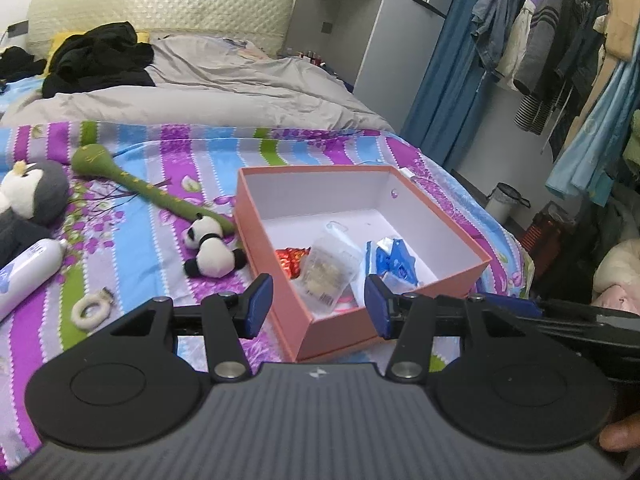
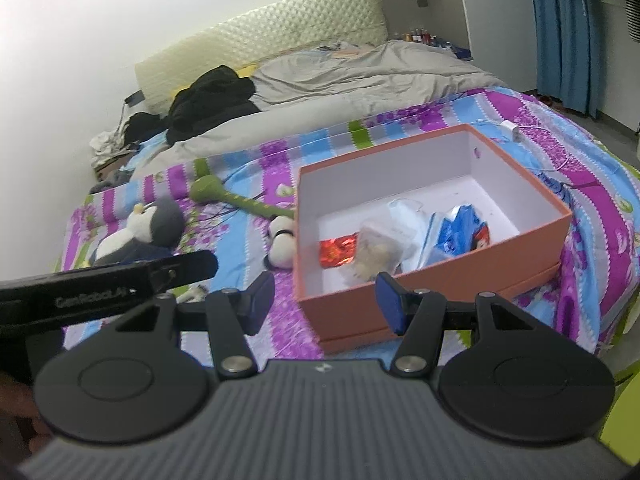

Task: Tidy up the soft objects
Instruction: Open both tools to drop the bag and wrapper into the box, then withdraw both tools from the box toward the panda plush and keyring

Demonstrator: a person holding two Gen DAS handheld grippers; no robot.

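Observation:
An open orange box [image 1: 256, 236] [image 2: 440, 292] sits on the striped bedsheet and holds a red foil packet [image 1: 290, 260], a clear bag [image 1: 328, 268] and blue packets [image 1: 394, 260]. Left of the box lie a small panda plush [image 1: 212, 254] [image 2: 282, 246], a long green plush [image 1: 132, 182] [image 2: 224, 196] and a grey penguin plush [image 1: 28, 200] [image 2: 148, 228]. My left gripper [image 1: 317, 306] hovers open, short of the box's near corner, with nothing between its pads. Beside it, my right gripper [image 2: 325, 304] is also open and empty, short of the box's front wall.
A white bottle [image 1: 28, 272] and a white ring [image 1: 92, 310] lie at the near left. A grey duvet [image 1: 208, 92] and black clothes [image 1: 100, 60] cover the far bed. A white charger [image 2: 512, 130] lies behind the box. Hanging clothes [image 1: 560, 40] and a bin [image 1: 506, 200] stand right.

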